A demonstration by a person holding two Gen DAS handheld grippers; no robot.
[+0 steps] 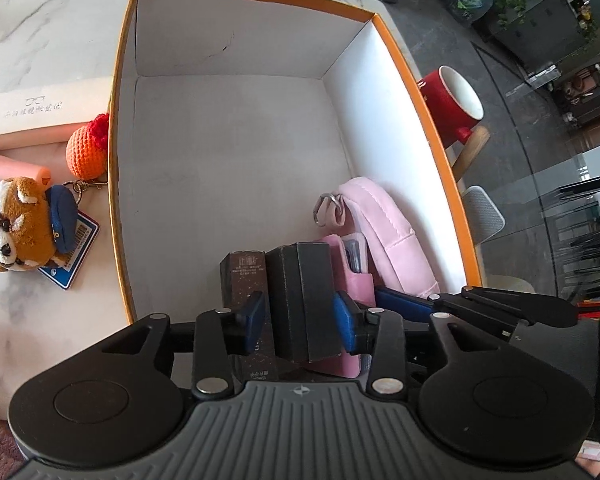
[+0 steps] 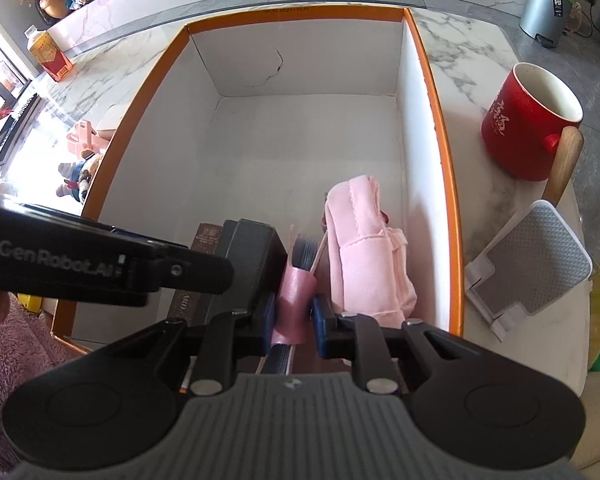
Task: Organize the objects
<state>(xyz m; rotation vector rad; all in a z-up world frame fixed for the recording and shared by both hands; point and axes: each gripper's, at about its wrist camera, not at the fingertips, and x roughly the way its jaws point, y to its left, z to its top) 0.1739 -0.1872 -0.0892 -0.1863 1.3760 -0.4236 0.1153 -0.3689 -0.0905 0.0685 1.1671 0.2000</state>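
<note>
An orange-rimmed white box (image 1: pixel 416 80) (image 2: pixel 432 80) stands on the marble table. At its near right stand a brown speckled box (image 1: pixel 242 276), a black box (image 1: pixel 304 296) (image 2: pixel 244 264), a pink card sleeve (image 1: pixel 350 280) (image 2: pixel 296 300) and a pink pouch (image 1: pixel 388 232) (image 2: pixel 364 248). My left gripper (image 1: pixel 300 316) is shut on the black box. My right gripper (image 2: pixel 294 320) straddles the pink card sleeve, pads touching its sides.
Left of the box lie a plush dog keychain (image 1: pixel 24 224), an orange crochet ball (image 1: pixel 86 152) and a pink glasses case (image 1: pixel 28 120). On the right are a red mug (image 2: pixel 528 120) and a white phone stand (image 2: pixel 532 268).
</note>
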